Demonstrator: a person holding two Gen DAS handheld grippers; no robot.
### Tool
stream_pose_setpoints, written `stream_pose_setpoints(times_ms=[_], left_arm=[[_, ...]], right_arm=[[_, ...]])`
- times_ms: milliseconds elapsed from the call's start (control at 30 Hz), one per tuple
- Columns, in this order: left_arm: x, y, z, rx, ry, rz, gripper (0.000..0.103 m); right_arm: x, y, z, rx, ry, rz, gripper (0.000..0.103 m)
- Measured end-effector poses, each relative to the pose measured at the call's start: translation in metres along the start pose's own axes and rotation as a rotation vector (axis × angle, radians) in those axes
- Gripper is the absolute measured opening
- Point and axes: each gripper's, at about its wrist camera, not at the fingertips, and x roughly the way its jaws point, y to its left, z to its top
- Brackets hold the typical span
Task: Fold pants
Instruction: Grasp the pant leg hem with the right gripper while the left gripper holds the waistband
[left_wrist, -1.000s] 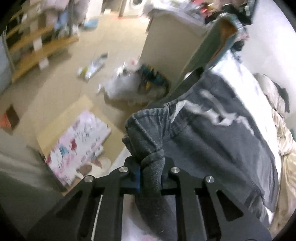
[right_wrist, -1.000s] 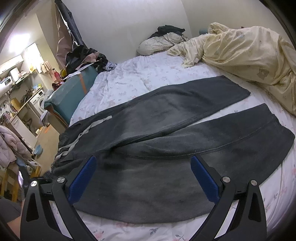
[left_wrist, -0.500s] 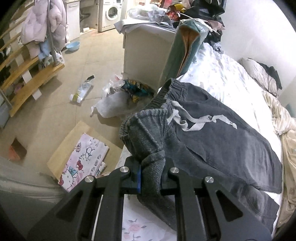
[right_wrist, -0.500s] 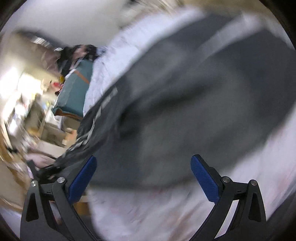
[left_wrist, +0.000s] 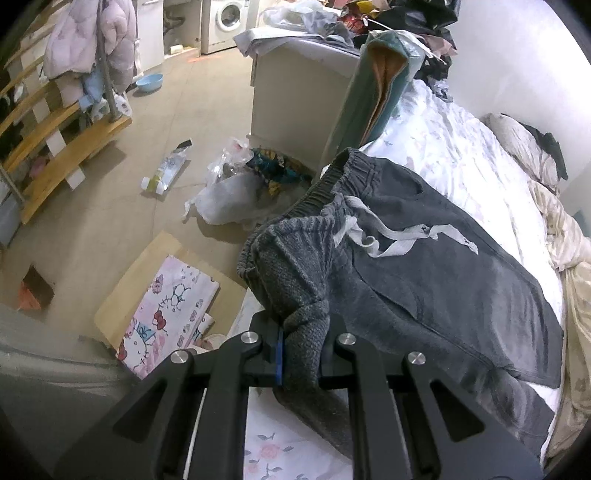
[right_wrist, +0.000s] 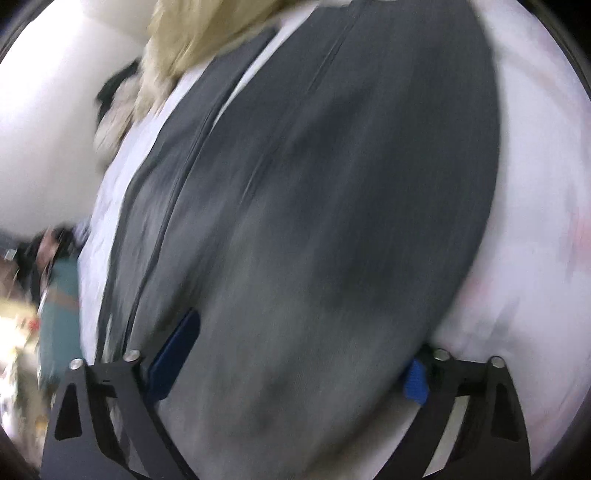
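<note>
Looking at the scene: we see a pair of dark grey fleece pants (left_wrist: 454, 280) spread on a bed with a white flowered sheet (left_wrist: 465, 147).
Pants, place: they lie across the bed, with the elastic waistband (left_wrist: 332, 184) near the bed edge by the floor and the legs going away over the sheet.
Pants, detail: a light grey drawstring (left_wrist: 399, 236) lies loose on the front, just below the waistband.
Left gripper (left_wrist: 303, 354): we see it closed on a corner of the waistband; the grey cloth is pinched between the black fingers and bunches up above them.
Right gripper (right_wrist: 291, 354): its jaws are wide and are closing; one pants leg lies between the blue pads (right_wrist: 173, 354), and we cannot see them pressing on the cloth. This view is blurred.
Right view, pants: both legs run side by side up the picture, with a strip of white sheet between them at the top.
Bed, far end: a pale yellow crumpled blanket (left_wrist: 569, 258) lies beside the pants, and a pillow (left_wrist: 524, 147) is near the wall.
Floor: a flat brown cardboard piece with a pink cartoon cloth (left_wrist: 162, 310) on it, a clear plastic bag with rubbish (left_wrist: 236, 192), and a blue basin (left_wrist: 149, 81) further away.
Room, back: a white washing machine (left_wrist: 225, 22) stands behind.
</note>
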Motion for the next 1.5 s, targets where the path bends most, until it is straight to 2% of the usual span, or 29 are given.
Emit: stream_pose_setpoints(times_ms=[100,200,300,333,367,433,500,600,667,833,900,1000,1133,1267,1367,1500], left_arm=[[0.0,0.001,0.002,0.0,0.003,-0.007,0.008],[0.002,0.003,0.002,-0.007,0.008,-0.003,0.008],[0.006,0.006,0.002,-0.017,0.024,0.004,0.008],[0.007,0.007,0.002,-0.018,0.026,0.008,0.008],[0.007,0.007,0.002,-0.021,0.028,0.011,0.008],[0.008,0.007,0.003,-0.024,0.032,0.018,0.008],[0.008,0.009,0.002,-0.039,0.048,0.026,0.009],[0.004,0.013,0.006,-0.081,0.081,-0.009,0.009],[-0.004,0.014,0.011,-0.082,0.086,-0.038,0.009],[-0.02,0.028,0.033,-0.104,0.134,-0.092,0.008],[-0.018,0.031,0.039,-0.102,0.152,-0.086,0.008],[-0.003,0.027,0.046,-0.082,0.21,-0.055,0.008],[0.008,0.012,0.058,-0.051,0.254,-0.054,0.009],[0.007,-0.006,0.085,-0.024,0.235,-0.076,0.009],[0.012,-0.023,0.106,0.004,0.262,-0.082,0.009],[0.033,-0.05,0.138,0.049,0.274,-0.092,0.009]], right_arm=[[-0.002,-0.021,0.038,0.101,-0.079,-0.001,0.091],[-0.006,-0.031,0.076,0.128,-0.145,-0.072,0.086],[-0.012,-0.045,0.109,0.155,-0.174,-0.167,0.067],[-0.011,-0.053,0.121,0.168,-0.166,-0.198,0.054],[-0.011,-0.051,0.132,0.179,-0.161,-0.217,0.045],[-0.014,-0.062,0.149,0.2,-0.159,-0.254,0.001],[-0.027,-0.065,0.154,0.194,-0.174,-0.237,0.001],[-0.041,-0.03,0.165,0.071,-0.213,-0.218,0.001],[-0.061,-0.004,0.171,0.017,-0.248,-0.155,0.001],[-0.12,0.037,0.192,-0.028,-0.321,-0.065,0.001],[-0.128,0.055,0.205,-0.101,-0.335,-0.082,0.001],[-0.122,0.075,0.224,-0.114,-0.289,-0.055,0.001],[-0.107,0.121,0.233,-0.232,-0.264,-0.077,0.001],[-0.085,0.148,0.248,-0.275,-0.234,-0.106,0.001],[-0.07,0.169,0.257,-0.315,-0.225,-0.126,0.001],[-0.025,0.208,0.278,-0.384,-0.165,-0.185,0.001]])
